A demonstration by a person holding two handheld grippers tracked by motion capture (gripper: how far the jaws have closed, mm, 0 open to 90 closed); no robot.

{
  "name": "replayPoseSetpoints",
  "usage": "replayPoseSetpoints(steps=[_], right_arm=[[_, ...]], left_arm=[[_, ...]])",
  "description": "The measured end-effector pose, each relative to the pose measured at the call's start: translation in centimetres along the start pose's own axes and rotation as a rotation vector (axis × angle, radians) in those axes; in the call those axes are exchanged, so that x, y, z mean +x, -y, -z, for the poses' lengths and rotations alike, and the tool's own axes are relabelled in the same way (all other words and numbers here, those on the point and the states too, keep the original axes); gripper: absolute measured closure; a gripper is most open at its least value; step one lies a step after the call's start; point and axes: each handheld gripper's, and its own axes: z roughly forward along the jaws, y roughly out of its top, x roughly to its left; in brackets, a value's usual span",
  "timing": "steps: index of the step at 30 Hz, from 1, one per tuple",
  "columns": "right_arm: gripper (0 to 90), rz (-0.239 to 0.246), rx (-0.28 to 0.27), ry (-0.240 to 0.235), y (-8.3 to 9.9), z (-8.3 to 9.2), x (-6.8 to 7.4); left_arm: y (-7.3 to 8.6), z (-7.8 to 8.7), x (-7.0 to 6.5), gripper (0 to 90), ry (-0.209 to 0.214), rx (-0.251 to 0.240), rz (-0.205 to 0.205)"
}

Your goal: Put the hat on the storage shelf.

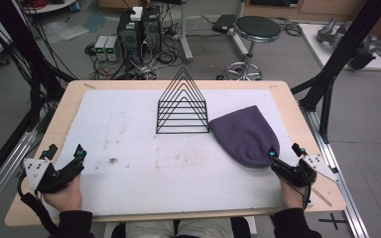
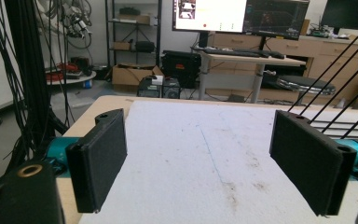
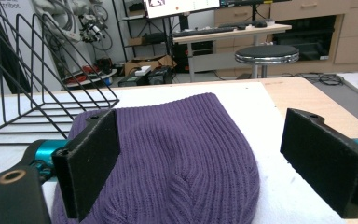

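Tabletop (image 1: 54, 119) of pale wood, mostly covered by a white foam sheet (image 1: 144, 148) that is scuffed and stained brown near its middle. A black wire rack (image 1: 182, 106) of nested triangular frames stands upright toward the far centre of the sheet. A purple knit beanie (image 1: 243, 134) lies flat just right of the rack, its far-left edge touching or nearly touching the rack's base; its near end reaches the right gripper (image 1: 284, 152).

The right gripper sits at the near right, held in a hand (image 1: 292, 196). Its jaws are spread wide; in the right gripper view the beanie (image 3: 177, 158) lies between and ahead of them, and the pads do not press on it. The left gripper (image 1: 65, 154) rests at the near left over bare sheet, well apart from the beanie, jaws likewise spread with nothing between them.

Room: grey floor; a black round stool (image 1: 257, 29) beyond the far edge, computer towers (image 1: 139, 29) and tangled cables left of it; black frame struts at both sides. The gripper views show a desk with monitors (image 2: 240, 14), shelving, cardboard boxes.

Writing: part of a sign at the top left of the right gripper view (image 3: 7, 3), too cut off to read reliably. Screen text is too small to read.
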Motion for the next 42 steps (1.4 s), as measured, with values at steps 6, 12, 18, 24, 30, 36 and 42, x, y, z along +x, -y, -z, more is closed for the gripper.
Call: replayPoseSetpoints(steps=[6, 12, 18, 24, 30, 36, 42], right_arm=[[11.0, -0.010, 0.012, -0.016, 0.1, -0.1, 0.0], [11.1, -0.019, 0.014, -0.017, 0.1, 0.0, 0.0], [11.0, -0.017, 0.020, -0.018, 0.1, -0.2, 0.0], [11.1, -0.017, 0.020, -0.016, 0.1, -0.1, -0.1], [11.0, -0.021, 0.014, -0.010, 0.0, -0.1, -0.2], [11.1, -0.042, -0.002, 0.005, -0.7, 0.0, -0.7], [11.1, 0.006, -0.019, -0.012, -1.6, 0.0, -0.5]], left_arm=[[0.1, 0.0, -0.1, 18.4, -0.002, 0.002, 0.001], [0.1, 0.0, -0.1, 18.4, 0.000, 0.005, 0.001], [0.1, -0.1, -0.1, 18.4, -0.001, 0.008, 0.005], [0.0, 0.0, -0.3, 18.4, -0.016, 0.001, -0.019], [0.1, -0.1, -0.3, 18.5, -0.009, -0.001, -0.018], [0.1, -0.3, -0.4, 18.5, -0.003, 0.005, -0.023], [0.2, -0.3, -0.7, 18.6, 0.004, 0.007, -0.027]])
